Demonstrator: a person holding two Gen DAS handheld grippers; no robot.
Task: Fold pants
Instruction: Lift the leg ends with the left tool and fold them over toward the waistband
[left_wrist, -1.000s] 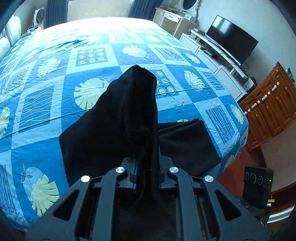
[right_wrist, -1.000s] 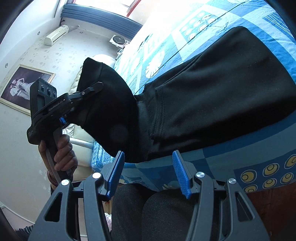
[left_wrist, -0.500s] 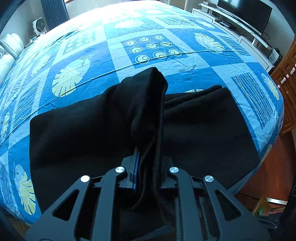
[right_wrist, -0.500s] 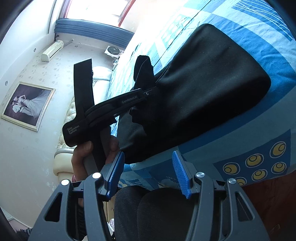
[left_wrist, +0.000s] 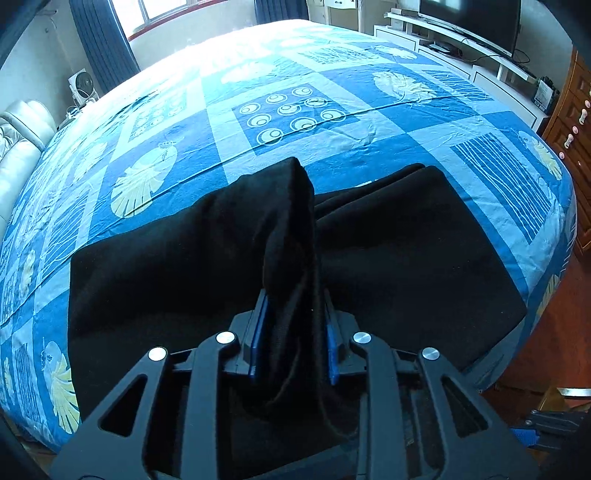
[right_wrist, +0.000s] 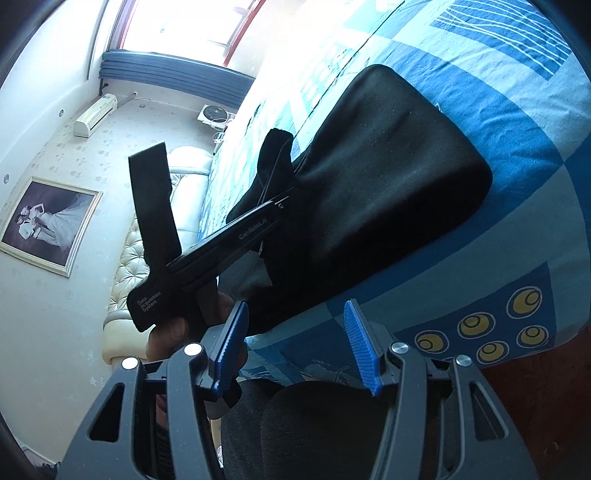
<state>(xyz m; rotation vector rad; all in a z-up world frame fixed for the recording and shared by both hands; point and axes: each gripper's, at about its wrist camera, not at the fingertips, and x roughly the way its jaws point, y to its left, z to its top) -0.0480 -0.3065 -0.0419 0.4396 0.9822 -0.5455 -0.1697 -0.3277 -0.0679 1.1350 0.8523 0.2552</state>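
We have laid the folded black pants (left_wrist: 388, 258) along the bed's (left_wrist: 280, 110) near edge, our left gripper (left_wrist: 293, 325) jaws just easing open around the raised fold, right gripper (right_wrist: 295, 347) half-open and empty; next, withdraw cleanly.
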